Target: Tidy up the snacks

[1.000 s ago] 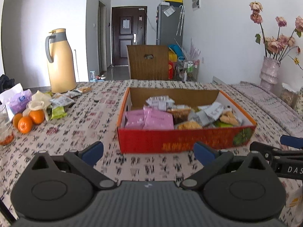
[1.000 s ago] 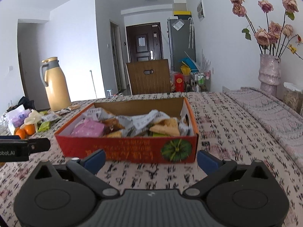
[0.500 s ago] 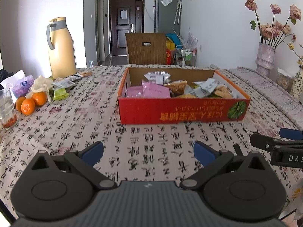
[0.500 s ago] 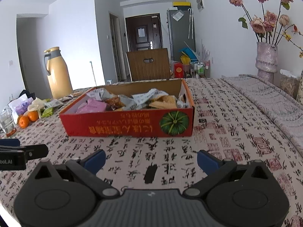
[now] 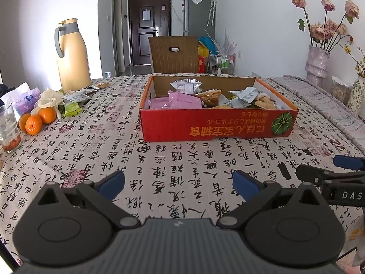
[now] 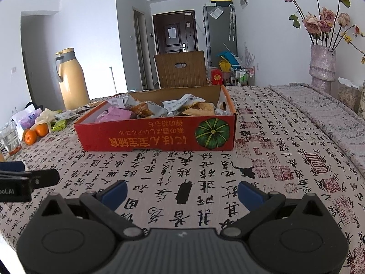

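Ahead: snack box well beyond both empty, spread tools.

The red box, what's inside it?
The red box holds a heap of snack packets: pink packets at the left, white wrappers, brownish biscuit packs. Whatever lies underneath the heap is covered, and so is the box's bottom.

A desk under a calligraphy-print cloth carries a red snack box, two oranges, loose snack packets, a glass and a yellow thermos jug.
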A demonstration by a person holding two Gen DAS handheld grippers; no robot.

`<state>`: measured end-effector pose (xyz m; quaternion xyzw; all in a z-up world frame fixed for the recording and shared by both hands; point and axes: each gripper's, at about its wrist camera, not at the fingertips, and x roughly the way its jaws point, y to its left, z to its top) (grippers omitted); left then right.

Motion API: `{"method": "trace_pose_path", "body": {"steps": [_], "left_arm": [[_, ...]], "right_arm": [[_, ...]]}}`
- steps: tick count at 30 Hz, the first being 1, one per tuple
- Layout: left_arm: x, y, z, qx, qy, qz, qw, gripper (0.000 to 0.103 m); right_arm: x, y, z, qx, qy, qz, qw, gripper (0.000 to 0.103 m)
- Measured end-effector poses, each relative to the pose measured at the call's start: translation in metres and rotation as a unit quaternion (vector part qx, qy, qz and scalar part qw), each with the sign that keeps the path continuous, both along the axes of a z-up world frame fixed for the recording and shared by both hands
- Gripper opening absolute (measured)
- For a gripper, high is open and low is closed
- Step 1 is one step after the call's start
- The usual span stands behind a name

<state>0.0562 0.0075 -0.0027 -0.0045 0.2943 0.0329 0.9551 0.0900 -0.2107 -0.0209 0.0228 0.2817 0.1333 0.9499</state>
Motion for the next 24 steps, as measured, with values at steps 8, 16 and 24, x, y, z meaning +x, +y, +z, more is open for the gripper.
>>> {"method": "trace_pose_path", "body": {"steps": [8,16,24], "left_arm": [[-0.0003,-0.0001,-0.0001,0.0,0.0,0.0,1.0,0.103],[-0.0004,-0.0005,-0.0001,0.0,0.0,0.0,1.0,0.103],[-0.0012,-0.0015,-0.0003,0.001,-0.001,-0.002,1.0,0.103]], "right_arm": [[-0.0005,0.0001,-0.0002,0.0,0.0,0.0,1.0,0.103],[-0.0003,0.0001,-0.0005,0.0,0.0,0.0,1.0,0.103],[-0.0008,0.0003,-0.0005,0.0,0.001,0.0,1.0,0.103]]}}
